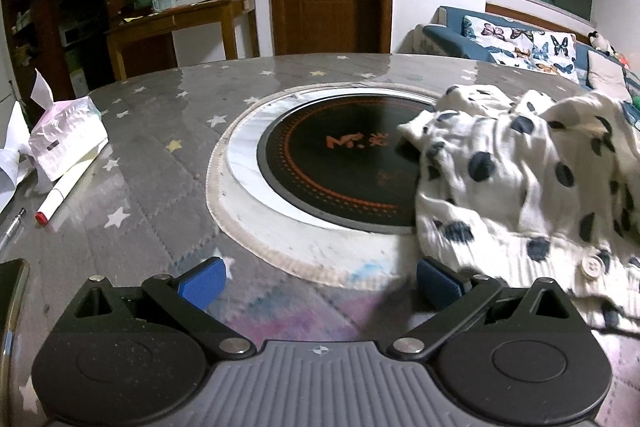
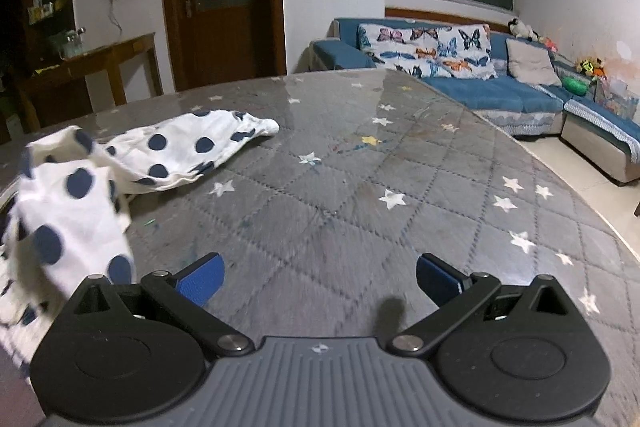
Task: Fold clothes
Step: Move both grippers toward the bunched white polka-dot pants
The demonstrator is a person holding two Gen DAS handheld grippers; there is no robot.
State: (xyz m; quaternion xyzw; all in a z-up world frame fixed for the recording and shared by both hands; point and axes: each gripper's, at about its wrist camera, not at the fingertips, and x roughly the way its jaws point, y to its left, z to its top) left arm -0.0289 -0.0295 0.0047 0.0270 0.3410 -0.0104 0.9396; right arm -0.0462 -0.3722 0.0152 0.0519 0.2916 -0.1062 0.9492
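Both tools, left tool (image 1: 320, 283) and right tool (image 2: 320, 281), gape empty over star-quilted table (image 2: 360, 195); garment (image 1: 520, 179) blurred, seemingly crumpled.

Each gripper, left gripper (image 1: 321, 283) and right gripper (image 2: 320, 281), has blue ribbed pads, black linkage arms with silver screws, and a grey ribbed housing.

— Where is the table (image 2: 400, 227) open?
— Bare quilted cover runs ahead and right of the right gripper (image 2: 320, 281), out to the far edge.
— And blocked?
— The crumpled polka-dot garment (image 1: 528, 187) crowds the left gripper (image 1: 322, 283) from the right; tissue pack (image 1: 66, 143) and marker (image 1: 72, 187) line the left edge.
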